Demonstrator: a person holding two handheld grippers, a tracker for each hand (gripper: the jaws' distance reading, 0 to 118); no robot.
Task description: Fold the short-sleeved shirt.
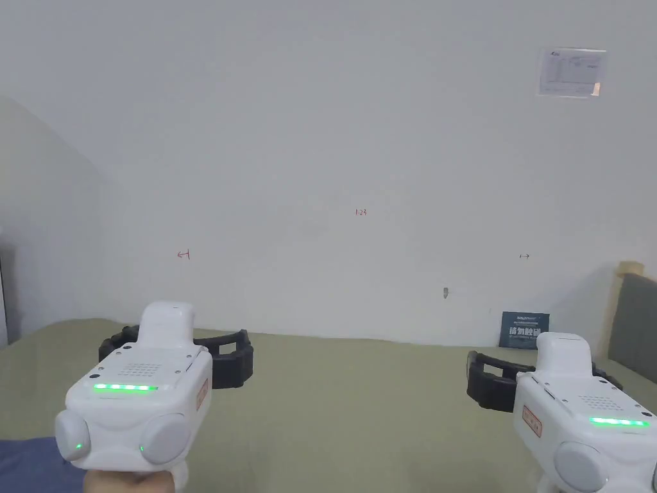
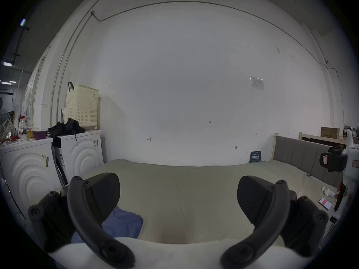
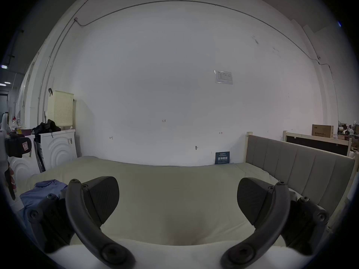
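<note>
- Head view: the left tongs (image 1: pixel 176 353) and the right tongs (image 1: pixel 542 382) are held up side by side above the bed (image 1: pixel 359 411), well apart from each other, both pointing toward the white wall (image 1: pixel 333 160).
- The left tongs stand wide open with nothing between the jaws; in the left gripper view the bare sheet shows in the gap.
- The right tongs are likewise spread wide and hold nothing; the right gripper view shows the bed sheet between the jaws.
- The short-sleeved shirt (image 2: pixel 124 224), blue, lies rumpled on the bed at the person's left, low beside the left tongs and touched by neither jaw. In the head view only a blue corner (image 1: pixel 29 465) of it shows at the bottom left edge.
- In the right gripper view the shirt (image 3: pixel 41 192) sits at the left end of the bed, far from the right tongs.
- A grey padded headboard (image 3: pixel 299 168) borders the bed on the right.
- White washing machines (image 2: pixel 85 154) stand left of the bed, with a cream laundry basket (image 2: pixel 82 106) on top.
</note>
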